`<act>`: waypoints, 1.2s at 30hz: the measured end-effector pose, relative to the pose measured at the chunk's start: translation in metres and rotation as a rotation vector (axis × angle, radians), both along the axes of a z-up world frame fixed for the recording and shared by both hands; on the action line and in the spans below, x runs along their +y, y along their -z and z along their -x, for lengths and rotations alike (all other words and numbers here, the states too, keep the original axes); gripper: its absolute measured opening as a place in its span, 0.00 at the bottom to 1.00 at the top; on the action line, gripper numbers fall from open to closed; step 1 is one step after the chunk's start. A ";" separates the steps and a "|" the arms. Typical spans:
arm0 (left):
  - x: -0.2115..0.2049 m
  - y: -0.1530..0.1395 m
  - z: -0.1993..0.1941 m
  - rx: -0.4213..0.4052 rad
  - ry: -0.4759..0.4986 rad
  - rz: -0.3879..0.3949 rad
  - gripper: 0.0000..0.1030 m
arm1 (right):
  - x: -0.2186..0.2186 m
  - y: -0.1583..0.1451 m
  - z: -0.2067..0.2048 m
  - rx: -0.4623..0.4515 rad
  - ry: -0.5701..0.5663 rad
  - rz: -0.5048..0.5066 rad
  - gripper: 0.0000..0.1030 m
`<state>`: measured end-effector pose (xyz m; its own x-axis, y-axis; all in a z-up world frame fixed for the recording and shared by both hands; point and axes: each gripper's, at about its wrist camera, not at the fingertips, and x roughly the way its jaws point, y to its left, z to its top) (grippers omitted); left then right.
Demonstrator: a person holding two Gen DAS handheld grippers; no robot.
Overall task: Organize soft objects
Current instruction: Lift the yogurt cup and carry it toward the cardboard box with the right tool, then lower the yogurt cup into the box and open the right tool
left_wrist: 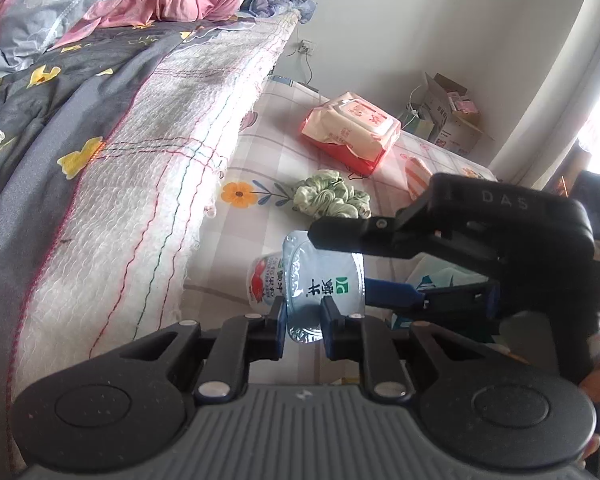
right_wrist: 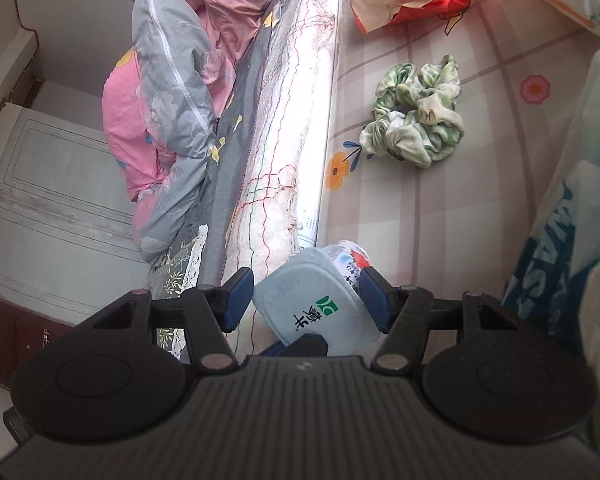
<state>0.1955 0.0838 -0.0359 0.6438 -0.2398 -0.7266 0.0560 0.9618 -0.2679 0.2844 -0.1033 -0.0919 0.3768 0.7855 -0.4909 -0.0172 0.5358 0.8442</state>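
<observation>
Big rumpled quilt [left_wrist: 80,92] on the left, checked sheet [right_wrist: 440,208] underfoot. Far off, a red tissue pack [left_wrist: 350,130]; nearer, a green scrunchie [right_wrist: 416,114]. My left gripper [left_wrist: 303,330] clenches the pale-blue pouch [left_wrist: 320,284]; my right gripper [right_wrist: 306,300] straddles it, pads apart.
</observation>
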 end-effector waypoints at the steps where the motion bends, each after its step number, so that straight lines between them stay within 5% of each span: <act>1: -0.002 -0.002 -0.001 -0.006 0.004 -0.005 0.18 | -0.002 -0.001 0.001 0.001 0.005 0.006 0.56; 10: -0.010 -0.009 0.000 -0.029 0.013 -0.046 0.18 | -0.010 -0.002 0.010 -0.007 0.028 0.041 0.37; 22: -0.046 -0.069 0.039 -0.153 0.074 -0.098 0.18 | -0.041 -0.053 0.049 -0.113 0.071 -0.003 0.32; 30: -0.137 -0.121 0.063 -0.280 0.266 -0.088 0.18 | -0.129 -0.117 0.106 -0.244 0.222 -0.004 0.32; 36: -0.241 -0.126 0.073 -0.282 0.475 -0.004 0.19 | -0.238 -0.148 0.165 -0.294 0.402 0.102 0.32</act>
